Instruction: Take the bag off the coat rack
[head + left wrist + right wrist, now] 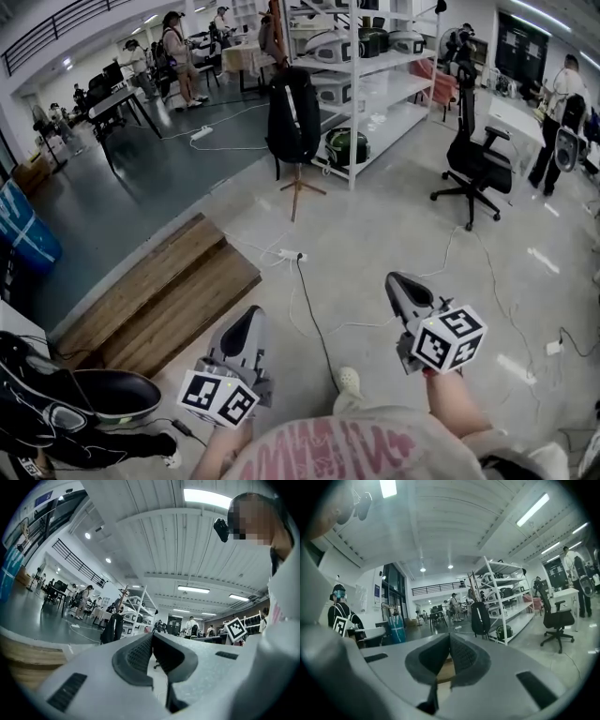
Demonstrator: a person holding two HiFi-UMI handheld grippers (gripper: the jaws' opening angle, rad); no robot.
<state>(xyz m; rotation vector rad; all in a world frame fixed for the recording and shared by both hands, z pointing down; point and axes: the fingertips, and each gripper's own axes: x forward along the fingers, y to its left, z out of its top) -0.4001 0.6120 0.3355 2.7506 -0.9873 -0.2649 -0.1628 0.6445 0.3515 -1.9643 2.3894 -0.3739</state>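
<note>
**Bag hangs on the rack, both grippers shut and empty**

In the head view the black bag [293,112] hangs on the coat rack [299,187] at about 12 o'clock from the person, well apart from both grippers. It covers the upper pole, and only the wooden feet show beneath it. The bag looks closed, so what it holds cannot be told.

The left gripper [251,315] sits low at 7 o'clock in that view and the right gripper [398,280] at 5 o'clock. Both point across the concrete floor toward the rack. The left gripper view shows its jaws pressed together with nothing between them, and the bag [112,627] stands small, just left of their tip. In the right gripper view the jaws also meet at the tip and are empty, with the bag [480,618] just right of them.

A white shelf unit [380,94] stands at 1 o'clock, just beside the rack. Its upper levels carry rounded grey and dark appliances, and a dark green round case [347,147] sits on the bottom level. An office chair [476,159] is at 2 o'clock, a wooden platform [159,295] at 10 o'clock and a blue bin [23,230] at 9 o'clock; its contents cannot be seen.
</note>
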